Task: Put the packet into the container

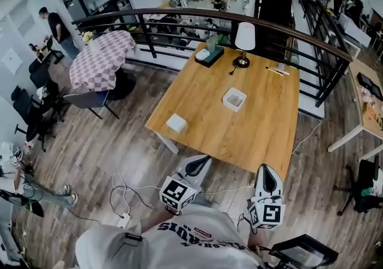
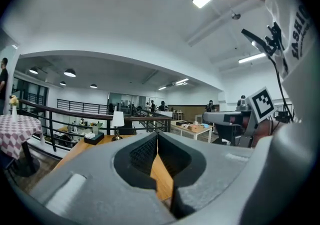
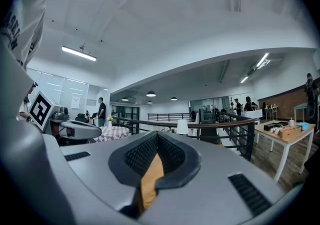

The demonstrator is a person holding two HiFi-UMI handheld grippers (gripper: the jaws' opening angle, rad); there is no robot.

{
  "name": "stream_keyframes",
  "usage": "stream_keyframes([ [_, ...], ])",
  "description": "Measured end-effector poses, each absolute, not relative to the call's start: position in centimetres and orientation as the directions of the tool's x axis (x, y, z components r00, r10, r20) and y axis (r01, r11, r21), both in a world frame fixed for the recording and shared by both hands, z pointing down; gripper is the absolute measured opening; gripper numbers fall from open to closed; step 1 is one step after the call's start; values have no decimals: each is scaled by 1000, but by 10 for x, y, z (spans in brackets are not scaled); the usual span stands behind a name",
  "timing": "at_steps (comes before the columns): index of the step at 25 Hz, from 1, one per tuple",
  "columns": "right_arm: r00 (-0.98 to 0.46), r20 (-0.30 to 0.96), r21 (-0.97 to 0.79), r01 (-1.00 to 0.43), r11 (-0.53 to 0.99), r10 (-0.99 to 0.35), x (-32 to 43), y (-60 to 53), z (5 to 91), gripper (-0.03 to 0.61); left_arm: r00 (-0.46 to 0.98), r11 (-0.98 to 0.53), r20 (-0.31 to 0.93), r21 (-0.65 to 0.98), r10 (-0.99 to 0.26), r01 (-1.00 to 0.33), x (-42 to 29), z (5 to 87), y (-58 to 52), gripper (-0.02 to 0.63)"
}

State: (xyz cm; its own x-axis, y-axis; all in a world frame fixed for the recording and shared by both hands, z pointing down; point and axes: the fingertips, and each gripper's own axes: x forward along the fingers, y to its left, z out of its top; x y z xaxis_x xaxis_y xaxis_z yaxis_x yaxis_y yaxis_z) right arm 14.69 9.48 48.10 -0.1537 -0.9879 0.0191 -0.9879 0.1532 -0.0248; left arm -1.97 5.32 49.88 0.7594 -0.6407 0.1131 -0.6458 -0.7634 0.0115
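In the head view a flat white square packet (image 1: 176, 123) lies near the left front corner of the wooden table (image 1: 263, 124). A small white square container (image 1: 234, 99) stands further in, near the middle. My left gripper (image 1: 204, 158) and right gripper (image 1: 266, 168) are held side by side just short of the table's front edge, pointing at it. Both are shut with nothing between the jaws. In the left gripper view the left gripper (image 2: 157, 134) has its pads together over the table top (image 2: 161, 175). The right gripper view shows the right gripper (image 3: 157, 135) closed the same way. Neither gripper view shows the packet or container.
A white-shaded lamp (image 1: 243, 38), a black tray (image 1: 209, 54) and pencils (image 1: 277, 70) sit at the table's far edge, before a dark railing (image 1: 287, 31). A checkered round table (image 1: 102, 58) stands at the left. Cables and a power strip (image 1: 124, 220) lie on the floor by my feet.
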Motion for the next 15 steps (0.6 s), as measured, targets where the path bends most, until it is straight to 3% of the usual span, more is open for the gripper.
stream_keyframes([
  [15, -146, 60, -48, -988, 143, -987, 161, 51, 494, 8, 742, -747, 135, 18, -656, -664, -10, 507, -12, 10],
])
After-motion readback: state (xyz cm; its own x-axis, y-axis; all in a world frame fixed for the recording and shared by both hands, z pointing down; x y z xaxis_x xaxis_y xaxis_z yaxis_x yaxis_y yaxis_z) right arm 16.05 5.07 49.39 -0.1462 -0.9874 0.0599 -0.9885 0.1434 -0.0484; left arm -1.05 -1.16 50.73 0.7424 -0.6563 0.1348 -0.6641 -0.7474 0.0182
